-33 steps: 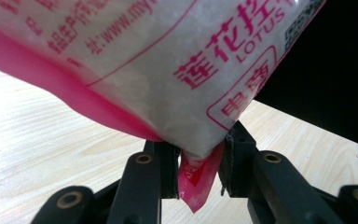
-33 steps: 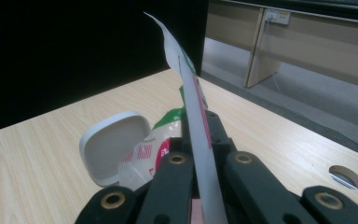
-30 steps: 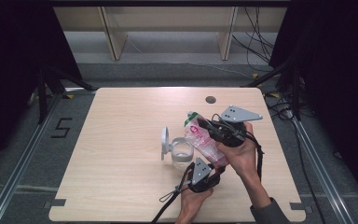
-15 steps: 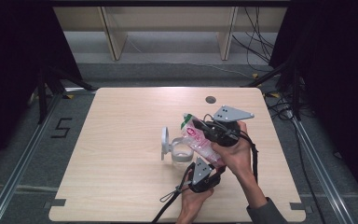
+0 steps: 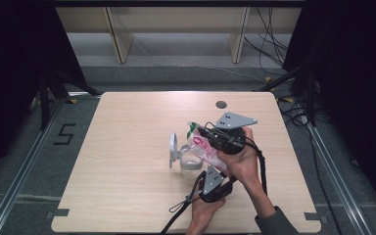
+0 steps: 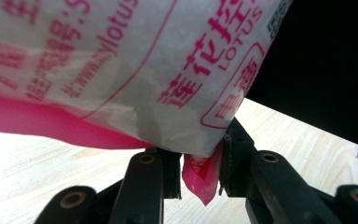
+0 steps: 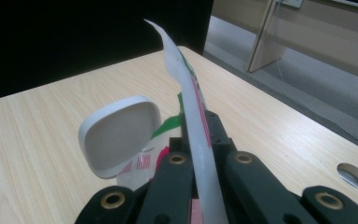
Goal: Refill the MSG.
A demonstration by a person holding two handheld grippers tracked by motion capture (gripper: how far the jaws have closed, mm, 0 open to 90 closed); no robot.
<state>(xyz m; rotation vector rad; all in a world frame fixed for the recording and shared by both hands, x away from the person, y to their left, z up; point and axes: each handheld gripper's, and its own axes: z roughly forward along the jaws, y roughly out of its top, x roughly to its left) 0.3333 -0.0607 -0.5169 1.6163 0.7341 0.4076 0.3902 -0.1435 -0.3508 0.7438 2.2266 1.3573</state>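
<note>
Above the near right part of the bench (image 5: 127,147), both claws hold one pink and white bag (image 5: 201,145) printed with red lettering. The left claw (image 6: 200,163) pinches the bag's lower pink corner between its black jaws, the bag bulging above them in the left gripper view. The right claw (image 7: 200,154) is clamped shut on the bag's thin flat upper edge, which stands up between its jaws and curls at the tip. In the high view the right claw (image 5: 206,131) sits above and beyond the left claw (image 5: 209,169), with the bag stretched slantwise between them. Just left of the bag stands a white container (image 5: 188,159) with its hinged lid (image 5: 173,149) swung upright; the bag's lower end hangs over or near its mouth, though whether they touch cannot be told.
</note>
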